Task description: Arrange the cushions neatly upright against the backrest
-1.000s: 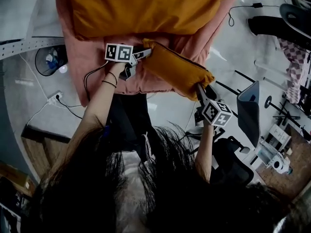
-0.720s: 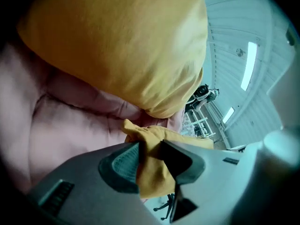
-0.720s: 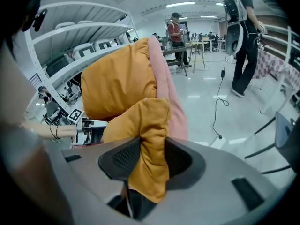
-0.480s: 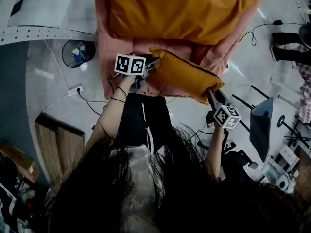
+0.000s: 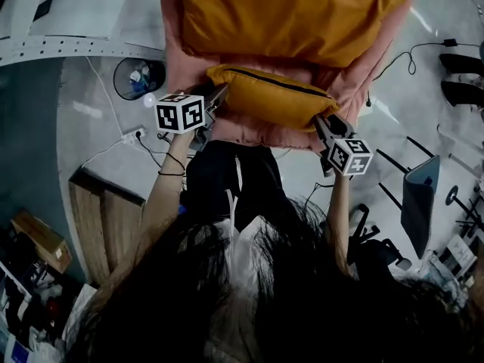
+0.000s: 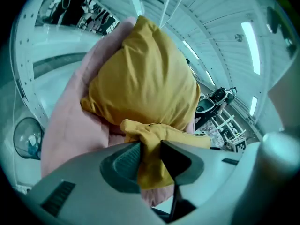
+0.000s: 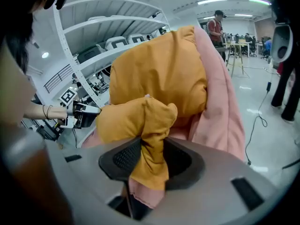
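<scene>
A small orange cushion (image 5: 265,97) with a dark zip line hangs level in front of a pink seat (image 5: 249,133). My left gripper (image 5: 215,97) is shut on its left corner, with the fabric bunched between the jaws (image 6: 150,139). My right gripper (image 5: 324,125) holds the right corner (image 7: 149,139); its jaws are closing and the pads press the folded fabric. A large orange cushion (image 5: 287,13) leans on the pink backrest behind it, and it also shows in the left gripper view (image 6: 145,74) and the right gripper view (image 7: 159,74).
A wire waste bin (image 5: 140,78) stands on the floor left of the seat. A socket strip with cables (image 5: 132,136) lies below it. A wooden board (image 5: 106,218) is at the left, an office chair and stands (image 5: 420,195) at the right. White shelving (image 7: 93,36) stands behind.
The small cushion has swung from a slant to level. The left gripper moved left and down a little, the right one moved up, and both kept hold of their corners.
</scene>
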`<action>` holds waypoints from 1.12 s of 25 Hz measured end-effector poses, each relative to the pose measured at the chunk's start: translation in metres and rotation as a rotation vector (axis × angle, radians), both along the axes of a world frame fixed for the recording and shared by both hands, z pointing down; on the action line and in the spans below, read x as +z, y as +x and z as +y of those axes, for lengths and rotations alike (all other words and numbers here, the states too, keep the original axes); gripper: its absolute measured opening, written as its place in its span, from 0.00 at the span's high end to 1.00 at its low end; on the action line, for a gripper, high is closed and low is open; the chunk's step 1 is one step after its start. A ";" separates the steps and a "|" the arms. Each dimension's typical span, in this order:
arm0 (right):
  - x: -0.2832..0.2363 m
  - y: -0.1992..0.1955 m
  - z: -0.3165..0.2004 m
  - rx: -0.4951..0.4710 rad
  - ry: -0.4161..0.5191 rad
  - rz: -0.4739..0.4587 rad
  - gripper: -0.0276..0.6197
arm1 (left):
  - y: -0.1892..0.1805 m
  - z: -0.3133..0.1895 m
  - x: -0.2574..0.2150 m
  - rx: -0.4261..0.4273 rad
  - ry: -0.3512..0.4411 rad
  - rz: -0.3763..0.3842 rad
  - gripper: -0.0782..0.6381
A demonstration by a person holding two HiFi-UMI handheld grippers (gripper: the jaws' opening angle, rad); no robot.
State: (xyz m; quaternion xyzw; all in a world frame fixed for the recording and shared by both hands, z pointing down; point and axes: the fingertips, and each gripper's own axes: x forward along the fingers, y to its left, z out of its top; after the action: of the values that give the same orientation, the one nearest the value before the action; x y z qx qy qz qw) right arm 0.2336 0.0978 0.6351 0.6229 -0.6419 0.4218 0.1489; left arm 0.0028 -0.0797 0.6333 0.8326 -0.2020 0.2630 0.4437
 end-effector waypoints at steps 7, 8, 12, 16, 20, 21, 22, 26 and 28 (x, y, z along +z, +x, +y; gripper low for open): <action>-0.004 0.003 -0.042 -0.059 0.060 0.023 0.72 | -0.012 -0.021 -0.032 -0.059 0.133 -0.060 0.69; -0.004 0.003 -0.048 -0.076 0.060 0.028 0.72 | -0.015 -0.024 -0.031 -0.081 0.137 -0.071 0.69; 0.004 0.000 -0.073 -0.138 0.038 0.024 0.72 | -0.025 -0.040 -0.021 -0.164 0.141 -0.115 0.69; 0.014 0.009 -0.087 -0.148 0.018 0.013 0.72 | -0.015 -0.054 -0.009 -0.156 0.128 -0.137 0.69; 0.020 0.014 -0.092 -0.145 0.002 -0.009 0.72 | -0.004 -0.065 0.004 -0.125 0.110 -0.168 0.68; 0.022 0.016 -0.094 -0.137 -0.002 -0.018 0.72 | -0.001 -0.068 0.008 -0.120 0.100 -0.180 0.67; 0.024 0.018 -0.096 -0.124 -0.007 -0.026 0.72 | 0.002 -0.071 0.012 -0.113 0.090 -0.193 0.67; 0.037 0.029 -0.107 -0.081 -0.056 -0.033 0.72 | 0.016 -0.083 0.032 -0.090 0.062 -0.227 0.64; 0.046 0.033 -0.114 -0.076 -0.085 -0.025 0.72 | 0.020 -0.089 0.043 -0.096 0.054 -0.228 0.63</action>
State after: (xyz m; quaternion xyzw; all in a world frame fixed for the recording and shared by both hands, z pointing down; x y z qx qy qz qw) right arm 0.2665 -0.0159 0.6813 0.5858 -0.6483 0.4506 0.1831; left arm 0.0223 -0.1686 0.6768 0.7982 -0.2977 0.3289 0.4075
